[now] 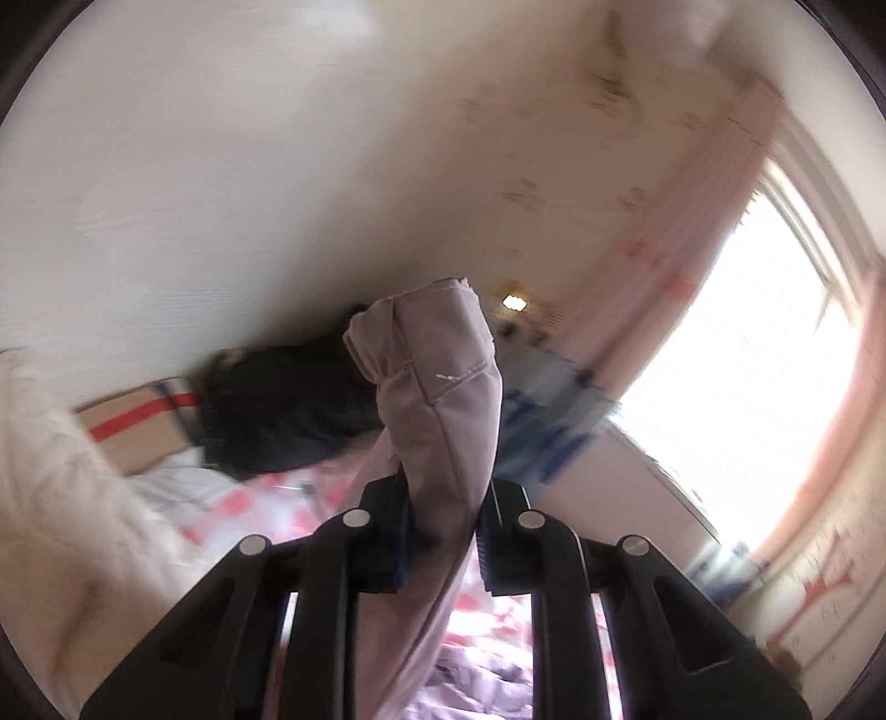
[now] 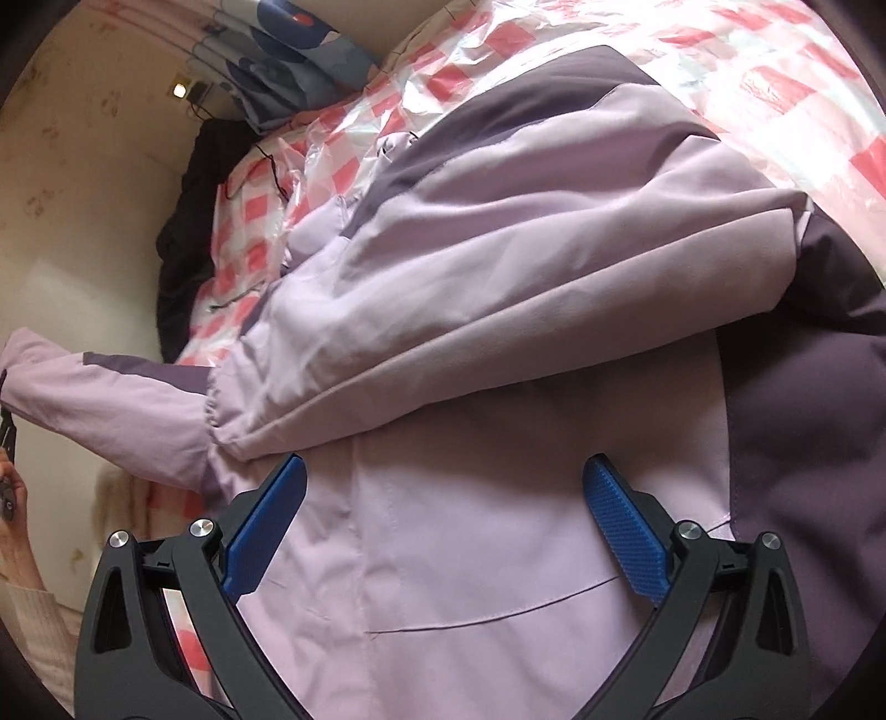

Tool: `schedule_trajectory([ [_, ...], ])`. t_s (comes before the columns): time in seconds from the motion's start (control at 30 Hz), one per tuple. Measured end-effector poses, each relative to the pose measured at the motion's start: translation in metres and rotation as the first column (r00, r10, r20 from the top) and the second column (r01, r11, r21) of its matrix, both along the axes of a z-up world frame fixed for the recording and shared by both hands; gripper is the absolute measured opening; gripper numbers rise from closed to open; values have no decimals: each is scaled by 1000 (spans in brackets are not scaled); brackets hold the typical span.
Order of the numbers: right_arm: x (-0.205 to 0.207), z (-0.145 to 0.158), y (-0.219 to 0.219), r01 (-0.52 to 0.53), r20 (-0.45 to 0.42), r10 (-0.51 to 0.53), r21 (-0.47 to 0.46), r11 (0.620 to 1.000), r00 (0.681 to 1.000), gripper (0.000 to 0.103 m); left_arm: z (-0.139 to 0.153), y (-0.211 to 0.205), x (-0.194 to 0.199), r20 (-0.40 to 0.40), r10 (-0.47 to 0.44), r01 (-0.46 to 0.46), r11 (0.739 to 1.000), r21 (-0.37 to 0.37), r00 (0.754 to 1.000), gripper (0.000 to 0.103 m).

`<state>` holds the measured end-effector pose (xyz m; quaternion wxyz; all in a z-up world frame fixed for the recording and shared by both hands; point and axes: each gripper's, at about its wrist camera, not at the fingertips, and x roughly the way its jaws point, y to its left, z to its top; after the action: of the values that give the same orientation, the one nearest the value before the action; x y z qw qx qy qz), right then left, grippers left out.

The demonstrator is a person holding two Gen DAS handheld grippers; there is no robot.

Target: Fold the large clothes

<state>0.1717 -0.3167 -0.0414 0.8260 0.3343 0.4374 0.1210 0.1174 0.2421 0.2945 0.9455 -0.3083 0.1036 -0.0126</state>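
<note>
bed [image 2: 692, 66] under glossy plastic, pink-white checks. smooth lilac jacket [image 2: 498, 266] with plum panels spread on it, creased. left gripper [image 1: 443, 526] jaws clamped on its stitched cuff [image 1: 432, 354], lifted. right gripper [image 2: 443, 531] jaws wide above the jacket.

no readable text, label, brand or number anywhere; both views blurred or plain.

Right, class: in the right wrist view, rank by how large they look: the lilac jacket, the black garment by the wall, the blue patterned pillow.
1. lilac jacket, fills most of the view.
2 and 3. black garment and blue patterned pillow: similar in apparent size, both far off and partly hidden, so unranked.
</note>
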Motion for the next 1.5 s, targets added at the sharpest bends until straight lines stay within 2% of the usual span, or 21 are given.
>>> schedule_trajectory([
  [0.17, -1, 11, -14, 13, 19, -14, 47, 999, 1000, 97, 17, -70, 2, 34, -138, 136, 988, 67, 990, 19],
  [0.27, -3, 15, -25, 29, 25, -32, 79, 996, 999, 97, 18, -116, 11, 34, -226, 222, 970, 97, 974, 19],
  [0.37, -6, 17, -36, 50, 31, -53, 100, 994, 998, 97, 12, -165, 22, 20, -310, 305, 943, 132, 950, 19],
  [0.5, -10, 16, -54, 76, 32, -81, 155, 985, 996, 97, -10, -229, 30, -20, -426, 424, 893, 151, 905, 19],
  [0.73, -17, 14, -84, 130, 28, -141, 243, 961, 990, 97, -78, -320, 53, -135, -565, 580, 805, 128, 814, 19],
  [0.87, -22, 17, -101, 164, 36, -181, 270, 949, 983, 97, -131, -366, 63, -216, -615, 642, 761, 88, 759, 19],
  [0.97, -26, 16, -116, 193, 36, -213, 304, 933, 976, 97, -171, -391, 69, -270, -636, 672, 738, 59, 723, 19],
  [1.23, -31, 9, -138, 233, 18, -260, 387, 892, 966, 97, -265, -442, 77, -419, -645, 711, 703, 5, 640, 19],
  [1.27, -30, 9, -139, 232, 16, -258, 393, 890, 966, 97, -279, -449, 78, -453, -647, 724, 690, -5, 614, 19],
  [1.37, -27, 6, -139, 219, 10, -245, 420, 881, 969, 97, -303, -455, 79, -517, -652, 741, 670, -51, 554, 22],
  [1.4, -26, 5, -140, 211, 7, -238, 431, 877, 971, 97, -305, -454, 78, -517, -658, 744, 665, -60, 547, 23],
  [1.43, -25, 3, -140, 209, 5, -235, 440, 873, 972, 97, -303, -451, 75, -513, -669, 751, 656, -69, 537, 29],
  [1.47, -25, 1, -140, 207, 4, -234, 452, 868, 972, 97, -301, -448, 72, -510, -683, 761, 643, -82, 522, 39],
  [1.5, -24, -1, -141, 200, 3, -230, 476, 856, 973, 97, -297, -444, 69, -515, -698, 773, 626, -101, 498, 41],
])
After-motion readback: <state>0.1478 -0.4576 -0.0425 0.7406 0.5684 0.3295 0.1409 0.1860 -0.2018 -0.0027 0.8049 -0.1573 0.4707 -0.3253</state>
